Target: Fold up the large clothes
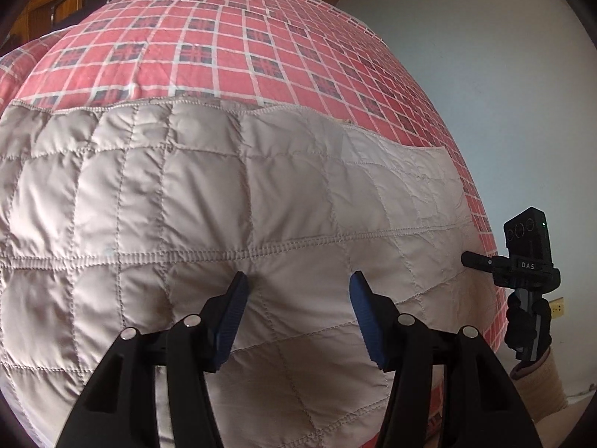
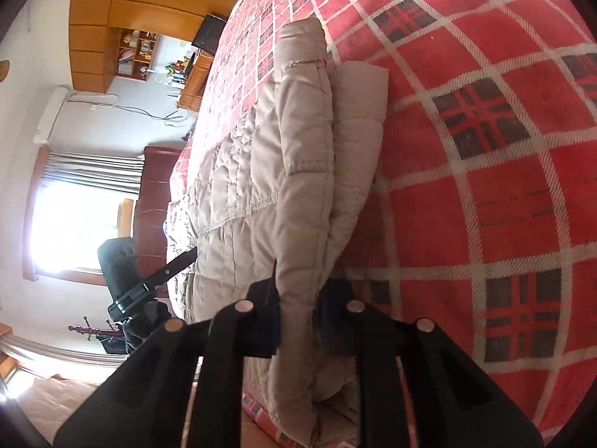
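**Quilted jacket on the bed, one edge pinched**

A beige quilted jacket (image 1: 209, 201) is lying spread across the red plaid bedspread (image 1: 231, 44) on the bed. The left tool (image 1: 298, 317) is hovering just above the fabric, its blue pads (image 1: 233, 317) standing wide apart and gripping nothing. The right tool (image 2: 298, 321) is clamping a thick folded edge of the jacket (image 2: 298, 171) between its fingers at the bed's side. In the left wrist view, a gloved hand (image 1: 526, 321) is holding that right tool beside the bed.
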Motion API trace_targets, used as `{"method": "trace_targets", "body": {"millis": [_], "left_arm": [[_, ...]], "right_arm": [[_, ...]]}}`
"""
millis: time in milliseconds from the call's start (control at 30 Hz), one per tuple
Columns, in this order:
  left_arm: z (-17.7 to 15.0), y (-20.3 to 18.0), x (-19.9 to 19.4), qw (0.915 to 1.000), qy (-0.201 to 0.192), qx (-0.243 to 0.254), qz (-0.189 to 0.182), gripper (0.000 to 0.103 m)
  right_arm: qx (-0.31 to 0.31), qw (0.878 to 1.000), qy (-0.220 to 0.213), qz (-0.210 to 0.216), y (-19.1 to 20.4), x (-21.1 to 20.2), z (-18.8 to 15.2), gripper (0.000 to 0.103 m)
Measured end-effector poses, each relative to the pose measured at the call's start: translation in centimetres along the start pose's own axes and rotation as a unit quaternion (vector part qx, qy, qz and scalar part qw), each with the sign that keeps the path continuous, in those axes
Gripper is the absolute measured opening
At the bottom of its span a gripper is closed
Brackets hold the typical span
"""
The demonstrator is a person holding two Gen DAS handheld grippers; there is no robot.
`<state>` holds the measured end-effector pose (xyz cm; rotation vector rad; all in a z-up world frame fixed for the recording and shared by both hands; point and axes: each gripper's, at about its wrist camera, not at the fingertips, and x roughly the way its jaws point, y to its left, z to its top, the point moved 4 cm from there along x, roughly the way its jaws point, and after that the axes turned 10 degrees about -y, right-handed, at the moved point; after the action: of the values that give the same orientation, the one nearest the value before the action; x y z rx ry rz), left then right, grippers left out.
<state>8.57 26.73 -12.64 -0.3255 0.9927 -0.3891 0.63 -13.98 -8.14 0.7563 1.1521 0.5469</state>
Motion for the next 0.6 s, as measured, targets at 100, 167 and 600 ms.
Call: {"method": "trace_targets", "body": {"millis": [100,167,600], "left_arm": [[0.0,0.0,0.1,1.0,0.001,0.0,-0.003,0.057],[-0.1,0.2,0.1,1.0,0.001,0.0,-0.006,0.057],[-0.1,0.5,0.3,0.9999,0.003,-0.008,-0.013,0.057]], "right_arm": [[0.008,1.0,0.003,-0.008,-0.8,0.1,0.1,0.014],[0.022,1.0,0.003,-0.005,-1.2,0.6,-0.2,0.014],[0.013,0.999,-0.003,-0.034,2.1,-0.8,0.5,0.011]]}}
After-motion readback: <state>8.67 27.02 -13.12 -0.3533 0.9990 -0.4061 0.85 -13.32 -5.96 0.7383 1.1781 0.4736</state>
